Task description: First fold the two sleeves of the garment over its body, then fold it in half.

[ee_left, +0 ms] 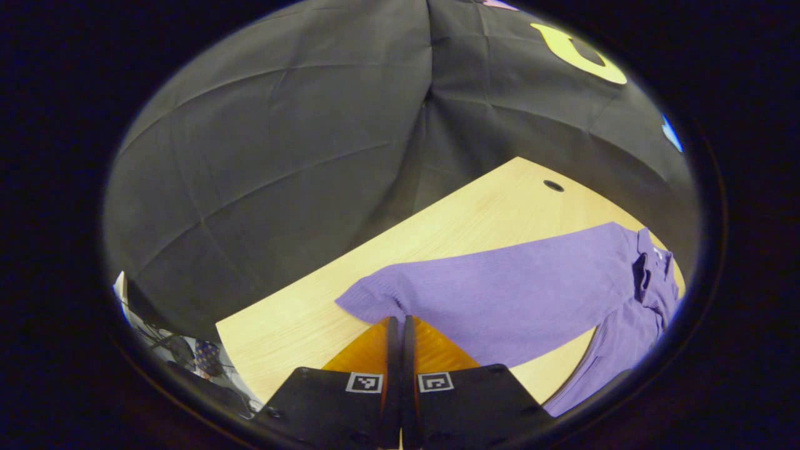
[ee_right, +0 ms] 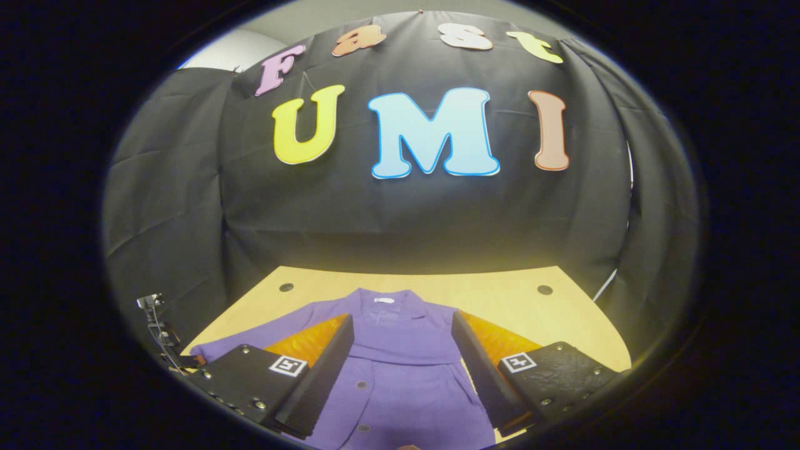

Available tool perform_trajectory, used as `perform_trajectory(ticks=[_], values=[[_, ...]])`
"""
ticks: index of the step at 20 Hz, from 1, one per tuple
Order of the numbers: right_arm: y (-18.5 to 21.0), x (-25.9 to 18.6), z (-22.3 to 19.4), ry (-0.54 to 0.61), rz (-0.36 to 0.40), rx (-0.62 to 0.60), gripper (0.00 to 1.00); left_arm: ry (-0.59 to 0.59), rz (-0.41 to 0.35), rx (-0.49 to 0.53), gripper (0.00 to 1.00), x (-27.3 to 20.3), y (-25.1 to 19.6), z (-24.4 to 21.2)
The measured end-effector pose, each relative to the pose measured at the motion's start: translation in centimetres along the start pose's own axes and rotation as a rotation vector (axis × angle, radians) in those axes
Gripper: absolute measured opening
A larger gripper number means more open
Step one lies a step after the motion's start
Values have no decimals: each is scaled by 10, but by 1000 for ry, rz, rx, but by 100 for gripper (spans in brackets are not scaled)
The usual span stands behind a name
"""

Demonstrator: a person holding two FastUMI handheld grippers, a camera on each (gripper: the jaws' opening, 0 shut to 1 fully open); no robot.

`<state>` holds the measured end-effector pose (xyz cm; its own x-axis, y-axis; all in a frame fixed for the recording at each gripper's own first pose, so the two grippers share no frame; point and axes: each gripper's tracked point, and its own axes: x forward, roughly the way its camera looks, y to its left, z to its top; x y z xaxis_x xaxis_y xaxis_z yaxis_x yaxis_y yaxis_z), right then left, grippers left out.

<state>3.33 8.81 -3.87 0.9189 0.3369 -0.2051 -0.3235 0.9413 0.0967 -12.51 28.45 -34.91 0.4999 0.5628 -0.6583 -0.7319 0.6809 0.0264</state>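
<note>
A purple garment (ee_right: pixel 400 375) lies flat on a light wooden table (ee_right: pixel 500 300), buttoned front up. In the right gripper view its collar (ee_right: pixel 384 306) points away toward the black cloth wall (ee_right: pixel 400 212), so the body's long axis runs from the near edge of the table to the far one; a small white tag (ee_right: pixel 384 300) sits inside the collar, too small to read. Square black-and-white markers are fixed on both grippers' fingers — patterns, not writing. The right gripper (ee_right: pixel 400 369) hangs over the garment's chest with its fingers spread wide apart, gripping nothing, one finger on either side of the button row. In the left gripper view one sleeve (ee_left: pixel 500 287) stretches out sideways across the table, its cuff (ee_left: pixel 362 300) lying just ahead of the left gripper (ee_left: pixel 400 325), its other end joining the body by the collar at the right edge. The left gripper's fingers are pressed together; whether a bit of cuff fabric is pinched between their tips I cannot tell. Two small dark holes (ee_right: pixel 545 290) mark the table's far corners.
</note>
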Motion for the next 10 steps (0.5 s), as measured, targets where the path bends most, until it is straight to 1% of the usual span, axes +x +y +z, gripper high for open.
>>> perform_trajectory(ticks=[3, 5, 8, 10], values=[[-15, -1, -1, -3, -31, -2, 97, -52, -15, 4, 6, -13, -7, 21], [-20, -4, -3, 1, -37, 14, 97, -87, -36, 7, 6, -23, -22, 38], [-29, -4, -9, 3, -49, 23, 97, -142, -92, 12, 6, -42, -52, 67], [-36, -5, -13, 4, -59, 20, 97, -175, -135, 26, 6, -55, -79, 83]])
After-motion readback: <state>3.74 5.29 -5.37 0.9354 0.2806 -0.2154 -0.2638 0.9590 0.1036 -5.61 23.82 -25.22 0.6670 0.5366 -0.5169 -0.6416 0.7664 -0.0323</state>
